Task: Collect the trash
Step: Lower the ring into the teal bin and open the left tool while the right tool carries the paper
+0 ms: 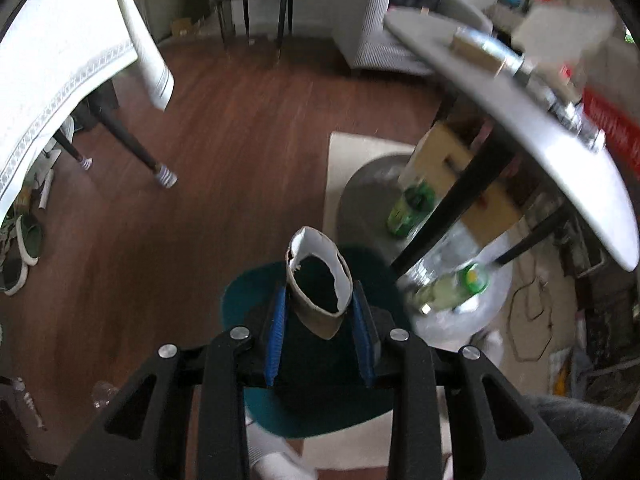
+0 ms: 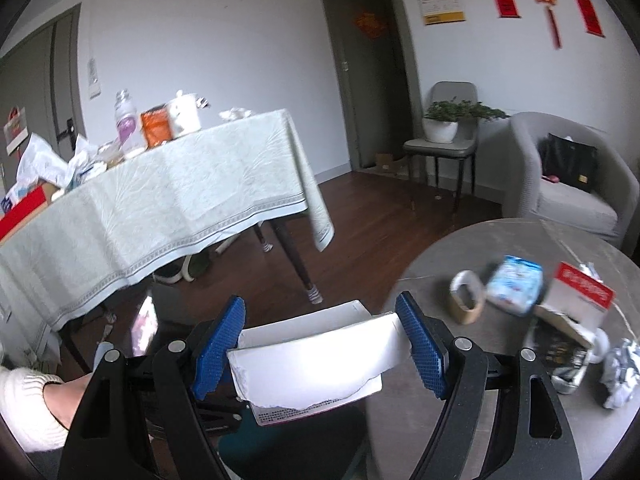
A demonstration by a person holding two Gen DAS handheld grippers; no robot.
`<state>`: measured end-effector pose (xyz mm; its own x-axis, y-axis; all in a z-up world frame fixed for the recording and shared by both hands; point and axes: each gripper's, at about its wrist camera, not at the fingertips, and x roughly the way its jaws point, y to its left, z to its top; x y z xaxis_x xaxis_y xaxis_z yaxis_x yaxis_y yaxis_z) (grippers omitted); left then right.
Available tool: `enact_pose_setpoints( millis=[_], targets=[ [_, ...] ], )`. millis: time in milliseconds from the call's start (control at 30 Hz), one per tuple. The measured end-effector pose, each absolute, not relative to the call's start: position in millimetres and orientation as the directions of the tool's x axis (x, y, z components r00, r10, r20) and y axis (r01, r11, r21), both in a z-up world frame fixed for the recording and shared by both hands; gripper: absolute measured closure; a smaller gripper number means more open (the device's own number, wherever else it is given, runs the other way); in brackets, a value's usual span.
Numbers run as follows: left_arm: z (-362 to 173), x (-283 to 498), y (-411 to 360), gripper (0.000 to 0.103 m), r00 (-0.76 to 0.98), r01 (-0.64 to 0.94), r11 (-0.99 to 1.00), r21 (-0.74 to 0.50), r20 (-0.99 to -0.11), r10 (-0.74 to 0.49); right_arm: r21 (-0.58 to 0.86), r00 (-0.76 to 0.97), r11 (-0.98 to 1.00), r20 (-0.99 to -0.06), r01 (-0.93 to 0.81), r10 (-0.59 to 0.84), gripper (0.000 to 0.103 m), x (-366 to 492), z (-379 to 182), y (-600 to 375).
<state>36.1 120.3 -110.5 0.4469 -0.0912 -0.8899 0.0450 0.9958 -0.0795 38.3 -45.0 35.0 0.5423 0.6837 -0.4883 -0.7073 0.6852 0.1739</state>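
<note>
My left gripper (image 1: 320, 316) is shut on a squashed cardboard tape roll (image 1: 318, 280) and holds it over a teal trash bin (image 1: 240, 292) with a dark liner. My right gripper (image 2: 324, 340) is shut on a torn white cardboard box (image 2: 316, 356) above the same bin (image 2: 248, 452), beside the round grey table (image 2: 520, 240). On that table lie another tape roll (image 2: 466, 296), a blue-white packet (image 2: 516, 284), a red-and-white box (image 2: 576, 300) and crumpled foil (image 2: 624, 376).
A dining table with a pale cloth (image 2: 160, 200) stands left. A chair with a potted plant (image 2: 444, 124) and a grey armchair (image 2: 572, 188) stand at the back. Green bottles (image 1: 412, 204) and a cardboard box (image 1: 460, 172) sit under the round table (image 1: 520, 120). Shoes (image 1: 20, 248) lie far left.
</note>
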Motion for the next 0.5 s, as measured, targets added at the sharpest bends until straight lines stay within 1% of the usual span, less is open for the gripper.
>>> enact_pose_setpoints(
  millis=[267,400,433,500],
  targets=[
    [-148,30,146,0.070,0.343,0.034,0.995,-0.089,-0.935,-0.095,0.147,0.510,0.665,-0.528,-0.732,0.679,0.024,37,24,-4],
    [-150,27,153,0.069,0.350,0.041,0.994,-0.097,-0.931,-0.105,0.133,0.494,0.661,-0.560,-0.739,0.665,0.024,39,14,14],
    [-149,26,155,0.068,0.355,0.038,0.994,-0.100,-0.929,-0.107,0.132,0.490,0.660,-0.566,-0.740,0.663,0.024,40,12,15],
    [-145,24,159,0.062,0.367,0.029,0.993,-0.112,-0.923,-0.115,0.127,0.482,0.658,-0.581,-0.742,0.656,0.024,40,7,21]
  ],
)
